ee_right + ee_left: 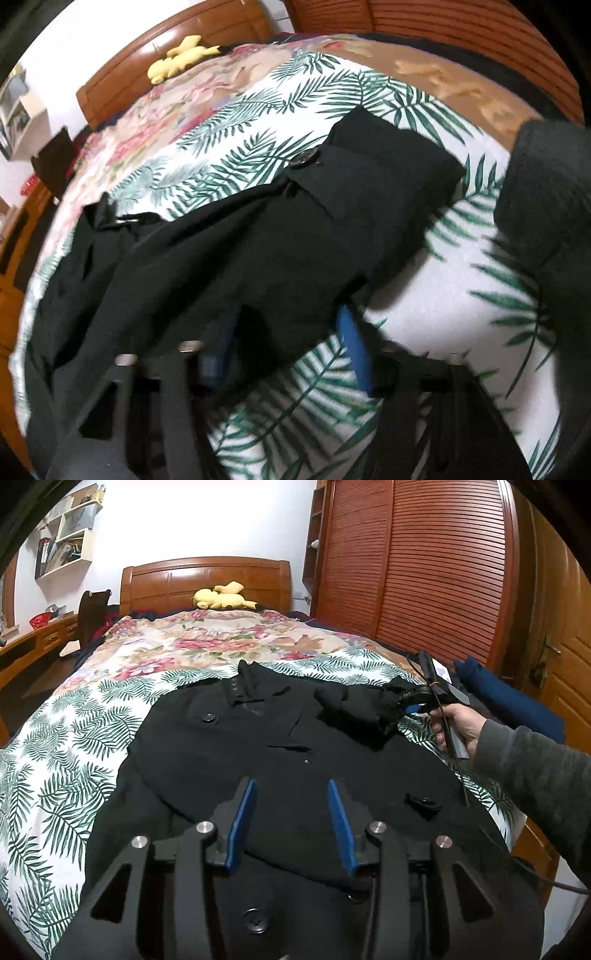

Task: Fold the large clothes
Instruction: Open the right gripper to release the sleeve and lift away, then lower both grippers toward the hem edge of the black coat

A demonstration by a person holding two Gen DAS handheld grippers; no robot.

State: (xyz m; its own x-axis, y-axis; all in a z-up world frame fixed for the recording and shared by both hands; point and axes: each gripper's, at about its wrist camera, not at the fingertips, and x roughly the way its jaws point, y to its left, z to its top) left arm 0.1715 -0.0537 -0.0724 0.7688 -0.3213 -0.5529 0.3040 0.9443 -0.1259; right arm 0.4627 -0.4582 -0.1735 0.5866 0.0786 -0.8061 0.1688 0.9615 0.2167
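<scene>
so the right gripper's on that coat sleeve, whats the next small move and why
Probably carry the sleeve inward across the chest of the black coat. The right gripper looks closed on the sleeve's end at the coat's right side, above the leaf-print cover, and the coat lies spread flat, so the sleeve comes in first. The left gripper hangs open over the front, gripping nothing.

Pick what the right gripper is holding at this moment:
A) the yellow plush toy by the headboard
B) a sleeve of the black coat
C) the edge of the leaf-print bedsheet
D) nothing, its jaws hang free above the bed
B: in the left wrist view the right gripper has bunched fabric of the black coat's sleeve pinched at its tips, and the right wrist view shows dark cloth between its blue pads.
</scene>
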